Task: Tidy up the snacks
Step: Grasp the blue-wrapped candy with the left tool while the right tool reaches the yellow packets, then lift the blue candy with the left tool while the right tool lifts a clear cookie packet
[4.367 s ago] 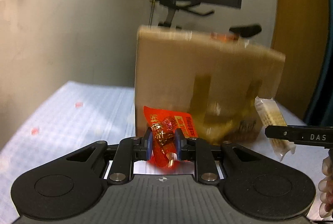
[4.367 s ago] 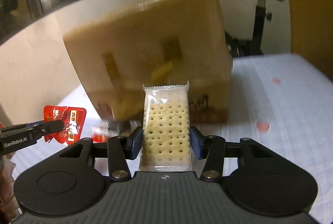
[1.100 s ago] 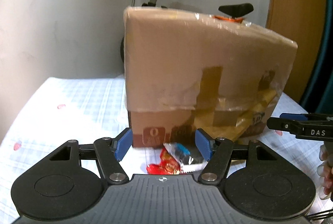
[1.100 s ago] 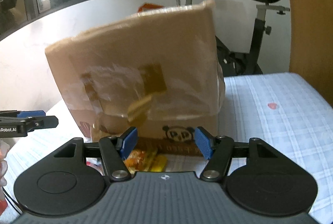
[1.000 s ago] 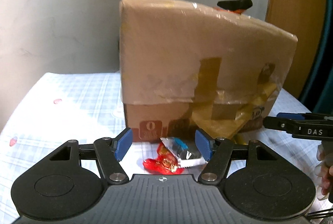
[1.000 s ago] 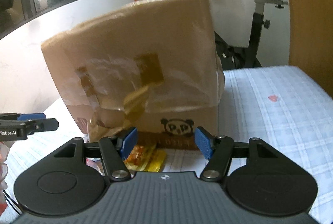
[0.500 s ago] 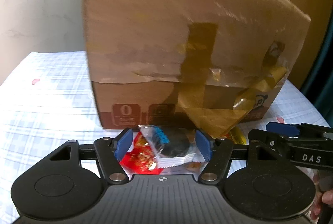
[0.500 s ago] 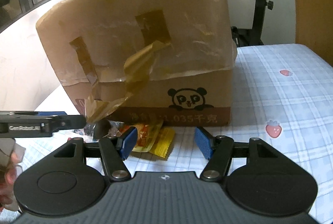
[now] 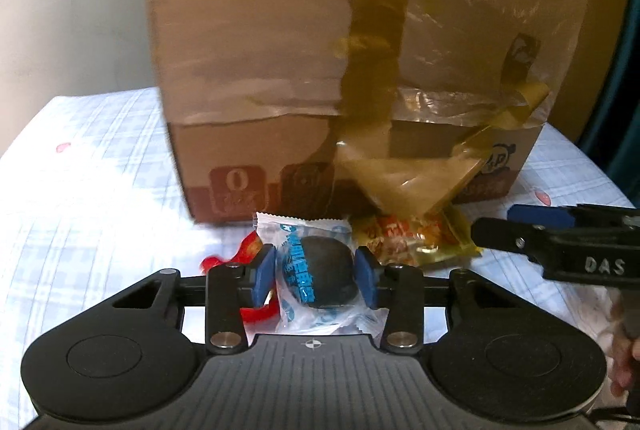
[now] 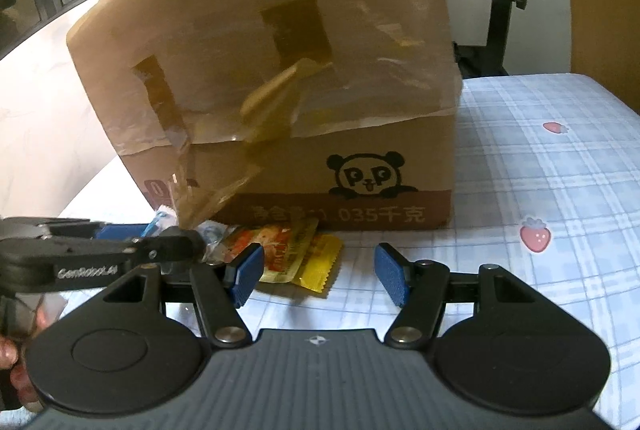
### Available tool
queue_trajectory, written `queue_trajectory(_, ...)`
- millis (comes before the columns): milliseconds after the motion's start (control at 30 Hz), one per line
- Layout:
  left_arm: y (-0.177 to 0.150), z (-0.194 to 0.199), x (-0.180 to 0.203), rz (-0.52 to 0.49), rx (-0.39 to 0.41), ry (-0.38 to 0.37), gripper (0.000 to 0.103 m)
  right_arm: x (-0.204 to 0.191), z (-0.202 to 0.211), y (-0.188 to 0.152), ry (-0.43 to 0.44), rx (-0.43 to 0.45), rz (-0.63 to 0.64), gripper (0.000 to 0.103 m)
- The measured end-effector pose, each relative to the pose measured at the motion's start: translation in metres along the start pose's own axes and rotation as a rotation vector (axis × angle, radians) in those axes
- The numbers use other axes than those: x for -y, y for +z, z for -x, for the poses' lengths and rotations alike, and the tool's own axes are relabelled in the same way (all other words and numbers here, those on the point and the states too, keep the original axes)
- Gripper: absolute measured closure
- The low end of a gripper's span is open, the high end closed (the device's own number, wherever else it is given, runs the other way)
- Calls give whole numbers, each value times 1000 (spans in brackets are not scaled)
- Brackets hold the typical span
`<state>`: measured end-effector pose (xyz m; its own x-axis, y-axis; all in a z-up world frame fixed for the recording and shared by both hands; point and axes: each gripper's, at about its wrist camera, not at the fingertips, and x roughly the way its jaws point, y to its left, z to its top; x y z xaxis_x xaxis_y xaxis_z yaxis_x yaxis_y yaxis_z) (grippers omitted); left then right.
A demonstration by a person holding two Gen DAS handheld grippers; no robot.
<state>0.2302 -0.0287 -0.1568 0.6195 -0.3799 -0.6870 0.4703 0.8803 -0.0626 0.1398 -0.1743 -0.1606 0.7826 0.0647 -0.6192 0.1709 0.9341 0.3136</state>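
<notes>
My left gripper (image 9: pixel 315 275) is now closed on the clear packet (image 9: pixel 316 270) with the dark round cake inside, blue pads pressed against either side of it. Half a second ago those pads stood wide with the packet lying loose between them, so the grab has just happened. The packet sits low by the tablecloth (image 9: pixel 92 166), just in front of the cardboard box (image 9: pixel 328 62); I can't tell whether it has left the cloth yet.

A red wrapper (image 9: pixel 256 312) pokes out under and to the left of the packet, and it may be touching it. To the right, near the box's foot, lies the yellow packet (image 9: pixel 416 238) with orange print.

My right gripper (image 10: pixel 316 272) hangs open and empty, pads wide apart. The yellow packet (image 10: pixel 298 254) sits just beyond its left pad (image 10: pixel 246 272), not between the two, so I judge it needs a shift left before closing. Seen from the right wrist, my left gripper (image 10: pixel 176 244) comes in from the left edge, close to that same pile.

A second ago both grippers were higher and farther from the box; now they're down among the snacks. A few seconds back each one carried a snack, and those are gone, so this reads as the next round: lift the cake packet clear without dragging the red wrapper, then up to the box top.
</notes>
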Motion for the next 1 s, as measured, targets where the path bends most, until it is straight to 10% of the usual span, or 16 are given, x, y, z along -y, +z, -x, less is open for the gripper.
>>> queue_trajectory(300,-21,35,-20,91,50,39,62,-27,-5,-2,57,-18,63,40)
queue_trajectory(1000,-40,77,-27,178,118,67,62,-66,-28,-7,143,-104,113,85)
